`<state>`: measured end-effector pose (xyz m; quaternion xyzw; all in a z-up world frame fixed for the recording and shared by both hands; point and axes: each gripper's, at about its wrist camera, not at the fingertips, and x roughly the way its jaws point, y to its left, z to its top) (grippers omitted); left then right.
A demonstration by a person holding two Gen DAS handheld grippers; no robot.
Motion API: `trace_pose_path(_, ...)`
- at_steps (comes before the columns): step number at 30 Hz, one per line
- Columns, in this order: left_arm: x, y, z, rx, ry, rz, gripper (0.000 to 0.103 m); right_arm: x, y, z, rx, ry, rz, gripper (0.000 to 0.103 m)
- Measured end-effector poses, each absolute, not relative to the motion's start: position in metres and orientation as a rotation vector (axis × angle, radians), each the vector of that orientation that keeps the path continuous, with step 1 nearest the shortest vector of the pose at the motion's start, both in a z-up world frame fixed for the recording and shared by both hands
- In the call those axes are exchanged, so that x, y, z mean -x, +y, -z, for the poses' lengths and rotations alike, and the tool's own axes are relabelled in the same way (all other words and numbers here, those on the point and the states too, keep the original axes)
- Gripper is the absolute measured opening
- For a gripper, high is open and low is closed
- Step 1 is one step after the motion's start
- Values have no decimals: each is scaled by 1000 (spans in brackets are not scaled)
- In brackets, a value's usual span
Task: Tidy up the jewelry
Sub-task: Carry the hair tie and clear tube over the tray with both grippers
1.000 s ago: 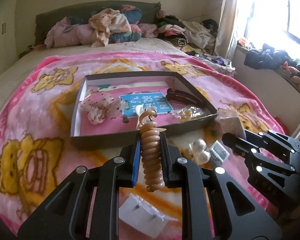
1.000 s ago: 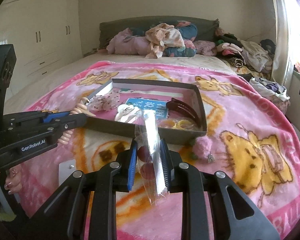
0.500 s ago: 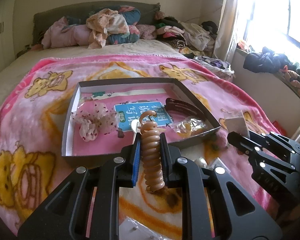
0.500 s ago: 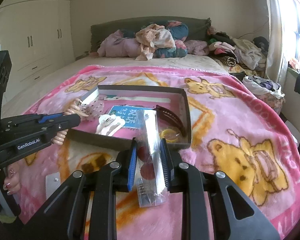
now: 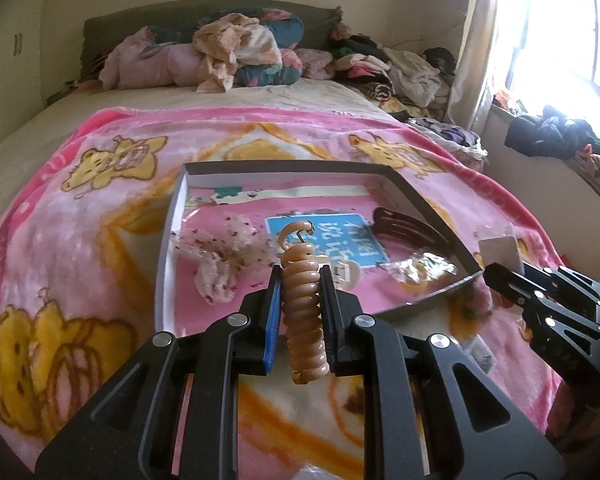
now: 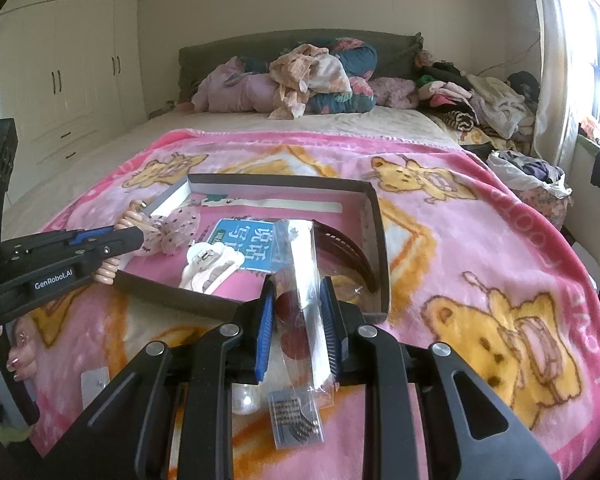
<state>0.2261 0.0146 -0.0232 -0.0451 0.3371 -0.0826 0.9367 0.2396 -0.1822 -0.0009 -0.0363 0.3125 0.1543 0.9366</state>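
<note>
**Both grippers, loaded, close in on the box**

Left wrist view shows the left gripper (image 5: 300, 286) pinched tight on a tan spiral hair tie (image 5: 303, 320), which stands upright between the pads. Over the past second the grey box (image 5: 172, 240) on the pink blanket (image 5: 80, 240) has grown larger and slid nearer in both views, so both hands have carried their loads toward it. The near wall of the box now lies just under the left fingertips, and the coil's top already overlaps the box floor in the picture. By that reading the carry is nearly over and a release into the box looks like the next step, though neither item is in yet.

The right gripper (image 6: 298, 300) is narrowly closed on a clear plastic packet (image 6: 300, 280) with dark red round pieces inside; its lower end hangs below the pads, and it is poised at the box's near edge.

Only the right wrist view shows a white hair claw (image 6: 208, 266) in the box, a pearl (image 6: 244, 398) and a small comb-like card (image 6: 296, 420) lying on the blanket below the gripper, and the person's hand (image 6: 4, 364) on the left handle. The left wrist view alone shows a crumpled clear wrapper (image 5: 418, 268) in the box's right corner and a small white card (image 5: 498, 246) outside it. Both show the dotted bow (image 5: 224, 250), the blue card (image 5: 332, 236) and the dark headband (image 5: 408, 228) inside.
</note>
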Motion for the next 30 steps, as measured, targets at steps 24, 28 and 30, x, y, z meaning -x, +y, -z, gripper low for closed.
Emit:
trace_pose_path(24, -263, 39, 43, 109, 717, 116, 11, -297, -151, -2, 115, 645, -354, 22)
trace_pose_path(28, -266, 39, 48, 108, 727, 117, 11, -305, -147, 3, 118, 664, -358, 22)
trace_pose_path(30, -267, 38, 50, 106, 733, 119, 11, -308, -146, 6, 122, 674, -355, 22)
